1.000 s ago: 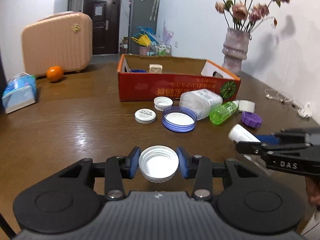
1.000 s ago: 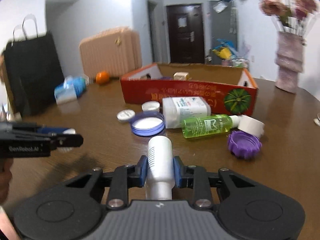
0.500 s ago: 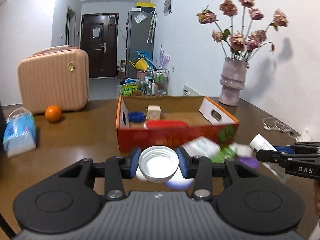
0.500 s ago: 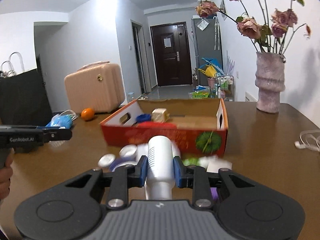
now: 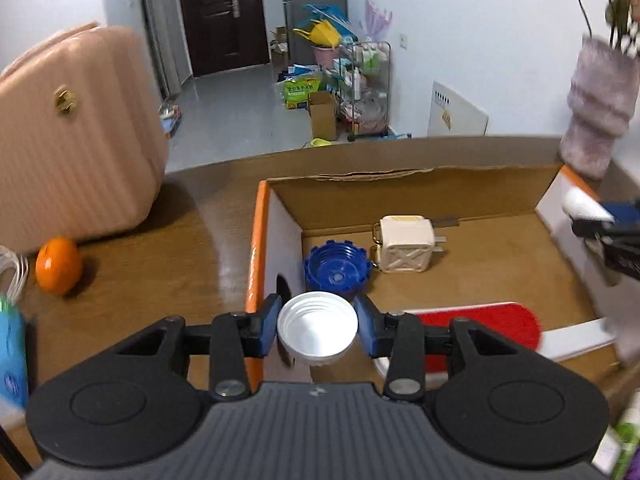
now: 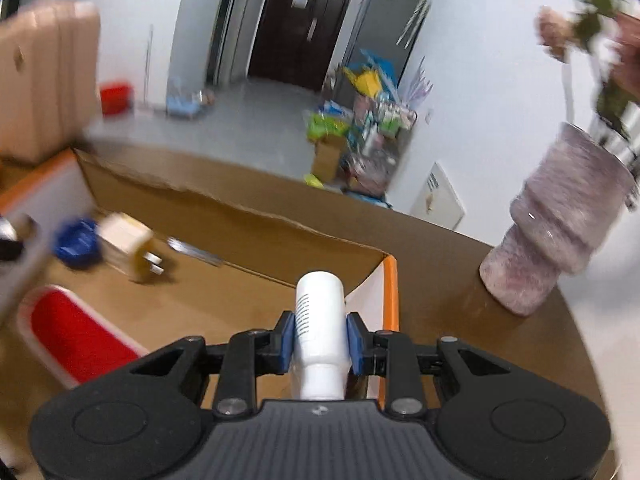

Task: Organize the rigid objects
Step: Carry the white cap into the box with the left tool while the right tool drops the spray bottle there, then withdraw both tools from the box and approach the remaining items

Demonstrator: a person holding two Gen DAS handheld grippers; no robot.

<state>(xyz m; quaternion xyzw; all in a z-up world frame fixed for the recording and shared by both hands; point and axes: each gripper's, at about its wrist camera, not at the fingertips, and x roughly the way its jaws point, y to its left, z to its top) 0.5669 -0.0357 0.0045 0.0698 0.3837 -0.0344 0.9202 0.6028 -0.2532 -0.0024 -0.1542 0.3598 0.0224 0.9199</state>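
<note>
Box (image 5: 420, 184) lay below both my tongs: left tongs (image 5: 317, 329) were opening around white cap (image 5: 317, 330); right tongs (image 6: 320, 344) gripped white bottle (image 6: 320, 320), lengthwise.

Ribbed pink hard-shell suitcase (image 5: 76, 136) stands on the brown wooden table (image 5: 168, 256), round orange fruit (image 5: 58, 265) just in front of it. Mottled mauve ribbed ceramic vase (image 6: 560, 236) sits near the table's right edge (flowers blurred). Background: dark brown door (image 5: 222, 12) and a cluttered wire shelf rack (image 5: 364, 84) by the white wall.
</note>
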